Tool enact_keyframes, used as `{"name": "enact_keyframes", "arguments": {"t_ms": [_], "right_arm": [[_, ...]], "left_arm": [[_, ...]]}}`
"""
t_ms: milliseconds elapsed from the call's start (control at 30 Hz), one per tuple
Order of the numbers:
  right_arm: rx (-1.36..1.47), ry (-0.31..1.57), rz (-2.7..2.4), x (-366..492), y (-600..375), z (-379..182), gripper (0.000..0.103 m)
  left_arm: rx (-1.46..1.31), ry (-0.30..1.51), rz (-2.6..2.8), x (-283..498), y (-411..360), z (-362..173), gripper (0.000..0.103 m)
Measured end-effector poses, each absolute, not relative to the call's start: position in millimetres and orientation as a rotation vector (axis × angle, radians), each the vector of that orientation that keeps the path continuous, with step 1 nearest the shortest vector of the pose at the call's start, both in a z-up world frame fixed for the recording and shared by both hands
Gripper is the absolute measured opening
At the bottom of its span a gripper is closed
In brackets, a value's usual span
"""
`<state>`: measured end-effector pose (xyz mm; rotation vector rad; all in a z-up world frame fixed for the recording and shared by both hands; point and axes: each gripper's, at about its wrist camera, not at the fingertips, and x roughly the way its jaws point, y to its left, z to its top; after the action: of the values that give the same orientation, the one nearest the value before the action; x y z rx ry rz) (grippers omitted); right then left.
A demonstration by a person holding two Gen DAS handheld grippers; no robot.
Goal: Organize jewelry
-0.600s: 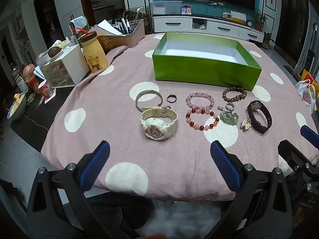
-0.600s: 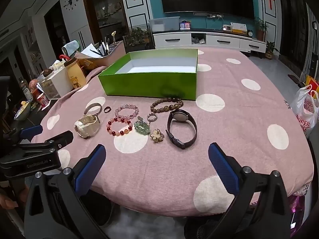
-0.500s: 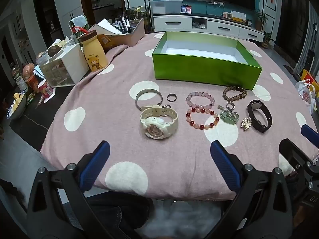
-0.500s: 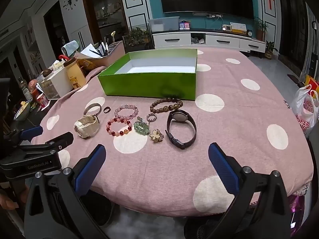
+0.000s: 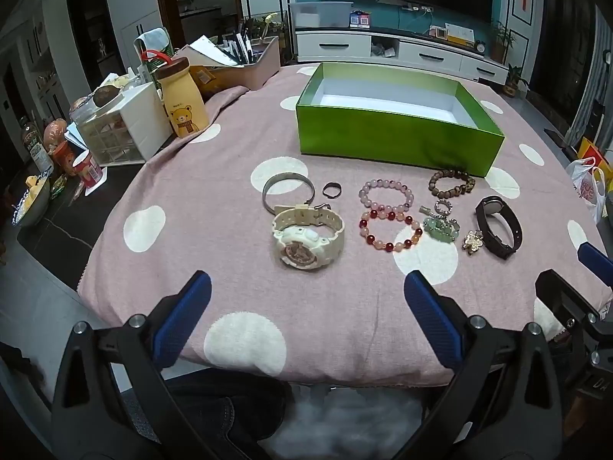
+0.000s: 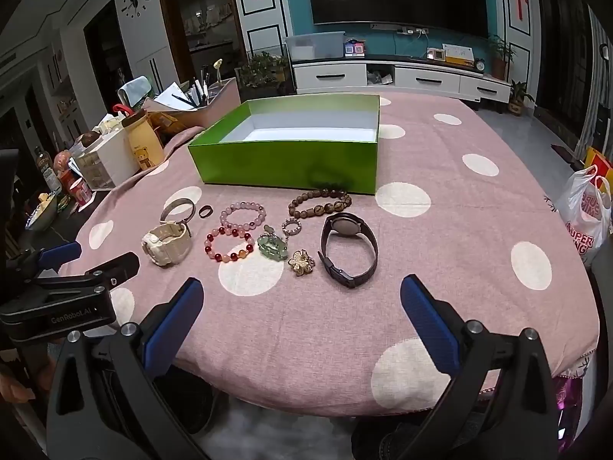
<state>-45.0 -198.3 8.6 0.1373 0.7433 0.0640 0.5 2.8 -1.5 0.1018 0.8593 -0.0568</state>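
Jewelry: white watch (image 5: 308, 238), black watch (image 6: 348, 249), 4 bracelets, charms, all loose on table (image 5: 214, 199) before empty green box (image 5: 398, 130). Nothing packed yet. Left gripper (image 5: 306, 318) and right gripper (image 6: 300, 320) hovering near edge, fingers spread wide, empty. Next, probably: reach forward, pinch 1 piece, lift into box.

Not much readable here tbh. The black body of the left gripper (image 6: 61, 306) has "GenRobot.AI" printed on it in pale letters, seen from the right wrist view. The white plastic shopping bag (image 6: 586, 222) off the table's right edge shows red letters "SUPER" with a cut-off line below it. In the left wrist view the right gripper (image 5: 590, 379) has a small tag reading "DA", rest hidden
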Motion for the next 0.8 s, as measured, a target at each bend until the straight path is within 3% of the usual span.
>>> {"name": "enact_keyframes", "arguments": {"t_ms": [800], "right_arm": [[0.131,0.744,0.06,-46.7,-197.2,9.4,0.102]], "left_arm": [[0.096,0.857,-0.061,-0.2,2.0,-0.3,0.101]]}}
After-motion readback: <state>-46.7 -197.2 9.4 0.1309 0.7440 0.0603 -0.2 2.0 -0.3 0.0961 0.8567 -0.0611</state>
